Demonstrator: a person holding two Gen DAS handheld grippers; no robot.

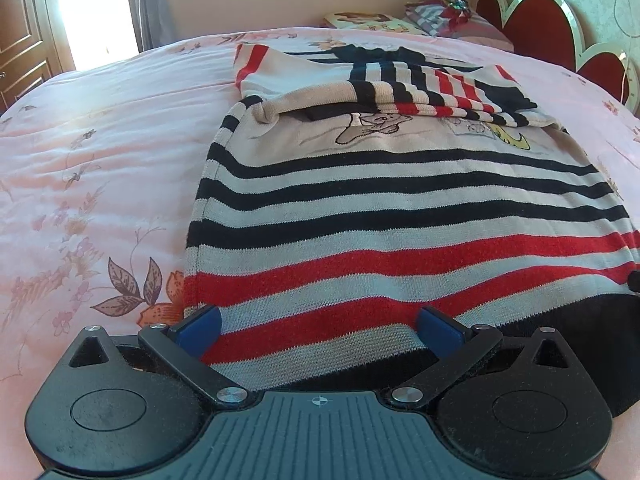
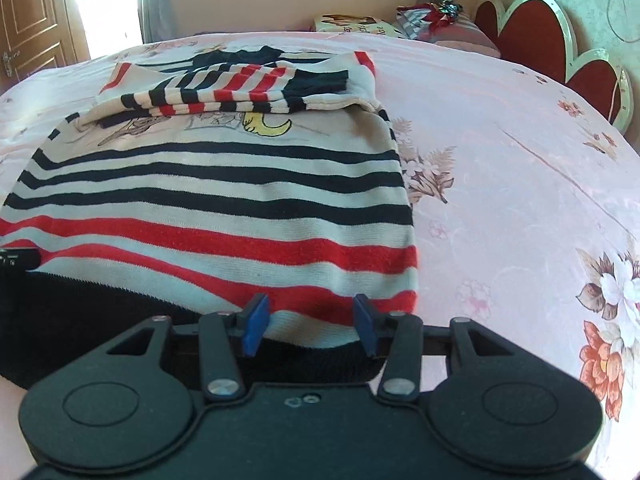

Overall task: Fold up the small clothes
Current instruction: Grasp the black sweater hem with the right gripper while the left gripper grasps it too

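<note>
A small knitted sweater [image 1: 400, 216] [image 2: 224, 200] with black, red and cream stripes lies flat on the pink floral bedspread [image 1: 100, 152] [image 2: 520, 184]. Both sleeves [image 1: 420, 88] [image 2: 240, 92] are folded across the chest above a cartoon picture. The dark hem [image 2: 80, 320] faces me. My left gripper [image 1: 320, 328] stands wide open over the hem's left part, its blue pads [image 1: 202, 326] on either side of striped fabric. Over the hem's right corner my right gripper [image 2: 311, 328] is open more narrowly, with fabric lying between its fingers and no pad pressing on it.
Pillows and folded cloth [image 1: 420, 20] [image 2: 400, 24] lie at the far end of the bed. A red heart-shaped headboard [image 1: 552, 28] [image 2: 532, 32] rises at the right. A window and curtains are behind, a wooden door [image 2: 28, 28] at the left.
</note>
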